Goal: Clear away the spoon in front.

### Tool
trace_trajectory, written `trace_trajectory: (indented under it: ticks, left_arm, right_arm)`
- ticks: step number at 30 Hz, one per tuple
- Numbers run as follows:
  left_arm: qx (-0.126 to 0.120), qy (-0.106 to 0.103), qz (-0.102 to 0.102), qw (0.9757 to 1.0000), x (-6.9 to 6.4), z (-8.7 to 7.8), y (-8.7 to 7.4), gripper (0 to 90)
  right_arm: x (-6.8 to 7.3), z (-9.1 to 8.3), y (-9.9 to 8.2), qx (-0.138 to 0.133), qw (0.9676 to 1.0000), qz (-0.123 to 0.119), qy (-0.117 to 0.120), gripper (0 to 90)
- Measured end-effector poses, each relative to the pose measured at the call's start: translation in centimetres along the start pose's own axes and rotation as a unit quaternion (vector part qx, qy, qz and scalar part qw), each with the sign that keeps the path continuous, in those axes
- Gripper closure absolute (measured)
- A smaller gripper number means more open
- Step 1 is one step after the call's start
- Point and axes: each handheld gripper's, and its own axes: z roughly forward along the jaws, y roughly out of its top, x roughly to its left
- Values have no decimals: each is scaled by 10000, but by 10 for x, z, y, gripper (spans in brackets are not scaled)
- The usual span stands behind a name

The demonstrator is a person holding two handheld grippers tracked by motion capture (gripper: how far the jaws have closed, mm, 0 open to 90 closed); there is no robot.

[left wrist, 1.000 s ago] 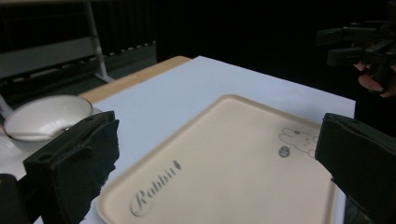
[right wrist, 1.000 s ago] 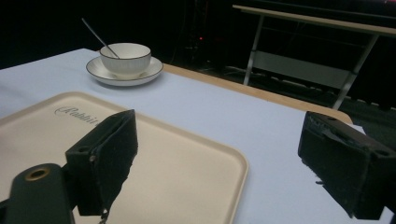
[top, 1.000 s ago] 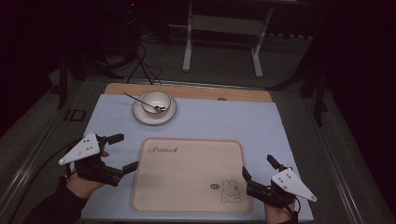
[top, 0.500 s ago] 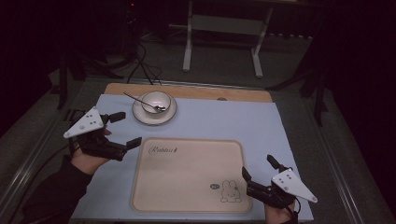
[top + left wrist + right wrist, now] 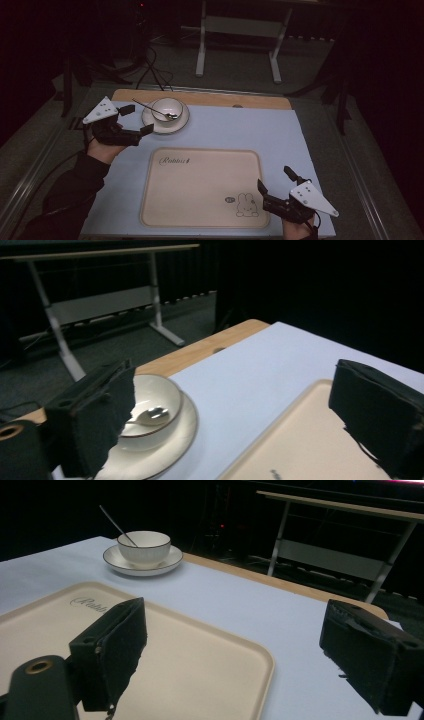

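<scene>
Left gripper (image 5: 134,121), jaws wide and just narrowing, empty beside saucer (image 5: 181,122) at tabletop's far-left corner, poised to grasp; right gripper (image 5: 276,183) open.

Light: dim room, lit tabletop (image 5: 250,127) from above | Surround: near black | Shadows: soft, faint | Glare: none | Focus: near jaws blurred, slight grain throughout

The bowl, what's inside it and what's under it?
A spoon lies inside the bowl, handle sticking out. A saucer sits underneath; its middle is covered by the bowl.
</scene>
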Motion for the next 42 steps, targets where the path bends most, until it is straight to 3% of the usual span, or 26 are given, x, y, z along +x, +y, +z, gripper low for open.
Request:
trace_trajectory:
  ticks: [6,12,19,25,34,35,39,42]
  left_arm:
    - [-37,251,-180,9995,19,8,-11,109]
    - [102,512,-379,9979,37,14,-23,111]
    - [241,710,-747,9944,60,27,-39,111]
    - [306,859,-918,9916,74,41,-47,153]
    - [351,1228,-1452,9811,96,57,-56,180]
    - [413,1316,-1504,9790,98,60,-57,192]
    - [389,1364,-1664,9758,103,66,-60,259]
    - [406,1438,-1808,9721,107,72,-62,305]
  right_arm:
    - [0,0,0,16,10000,-20,4,116]
    - [2,1,0,7,10000,-31,36,116]
    - [2,1,0,1,10000,-50,58,116]
    - [2,1,-1,15,10000,-43,75,116]
    - [1,1,-1,32,10000,-14,90,116]
    - [1,1,-1,36,9999,-12,94,116]
    - [1,1,-2,39,9999,3,107,116]
    - [0,2,-2,53,9999,27,115,116]
